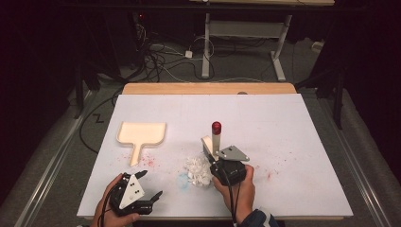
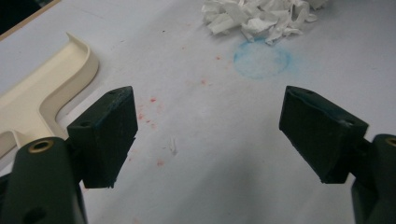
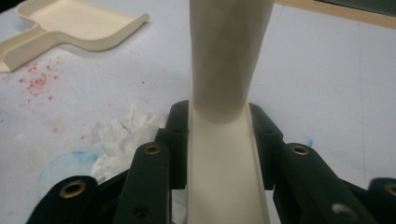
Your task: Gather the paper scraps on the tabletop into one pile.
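A cream dustpan (image 1: pixel 142 132) (image 2: pixel 42 93) (image 3: pixel 79 23) lies flat on the left of the white table sheet, handle toward me. Several white paper scraps (image 1: pixel 198 171) (image 2: pixel 257 16) (image 3: pixel 121 133) are heaped near the middle front. My right gripper (image 1: pixel 213 153) (image 3: pixel 219 121) is shut on a cream tool with a red tip (image 1: pixel 216 135) (image 3: pixel 229 56), held upright just right of the scraps. Near the front edge, left of the scraps, my left gripper (image 1: pixel 151 183) (image 2: pixel 210 135) is open over bare sheet with nothing between its jaws.
A faint blue ring stain (image 2: pixel 261 58) (image 1: pixel 183 178) sits beside the scraps, and red specks (image 3: pixel 39 81) dot the sheet near the dustpan handle. The wooden table edge (image 1: pixel 208 88) runs along the far side. Cables and desk legs lie on the floor beyond.
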